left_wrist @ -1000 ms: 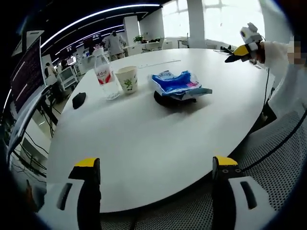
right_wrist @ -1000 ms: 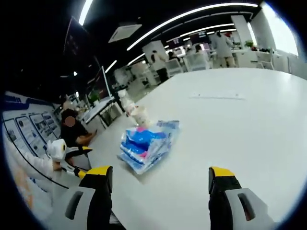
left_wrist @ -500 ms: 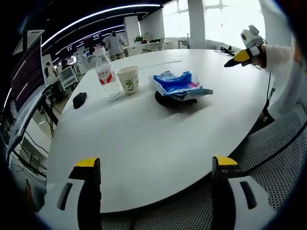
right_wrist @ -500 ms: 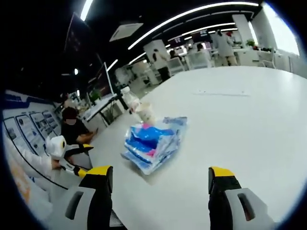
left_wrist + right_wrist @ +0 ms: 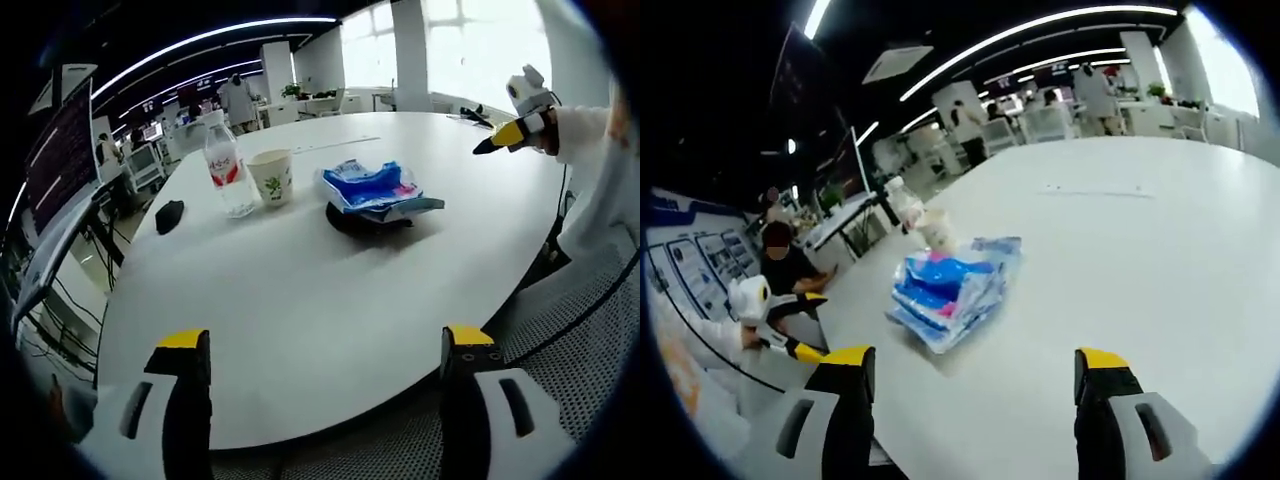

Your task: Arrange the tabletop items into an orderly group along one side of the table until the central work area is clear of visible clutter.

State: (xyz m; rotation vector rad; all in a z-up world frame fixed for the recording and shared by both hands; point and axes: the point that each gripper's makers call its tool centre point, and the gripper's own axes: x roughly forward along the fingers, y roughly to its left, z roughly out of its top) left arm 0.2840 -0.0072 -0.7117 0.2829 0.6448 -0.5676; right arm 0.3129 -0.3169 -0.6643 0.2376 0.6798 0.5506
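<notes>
White surface (image 5: 300, 300) in the left gripper view carries a blue plastic packet (image 5: 375, 186) over a dark object mostly hidden beneath it, with a paper cup (image 5: 270, 177), water bottle (image 5: 227, 165) and computer mouse (image 5: 170, 214) beyond the packet; the left gripper (image 5: 318, 350) hangs open and empty, well short of the packet. In the right gripper view the right gripper (image 5: 968, 370) is likewise open, near the packet (image 5: 950, 290), which looks light, soft and crinkly, best pinched at an edge; the cup and bottle behind it are blurred.
</notes>
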